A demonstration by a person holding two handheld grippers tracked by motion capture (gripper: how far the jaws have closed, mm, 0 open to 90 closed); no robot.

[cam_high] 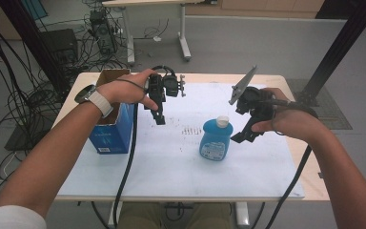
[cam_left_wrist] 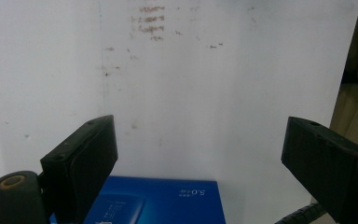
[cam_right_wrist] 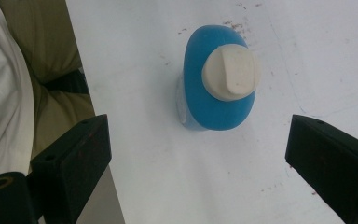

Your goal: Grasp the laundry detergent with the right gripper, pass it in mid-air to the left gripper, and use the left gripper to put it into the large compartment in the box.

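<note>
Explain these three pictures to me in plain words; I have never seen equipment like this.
A person sits at a table covered with white paper, holding a hand-held clamp tool in each hand. The high view looks down from above. The other two come from small cameras riding on each tool, looking along its black jaws. The left gripper hangs open beside an open blue box. The right gripper hangs open next to an upright blue bottle with a white cap. Neither tool holds anything.
</note>
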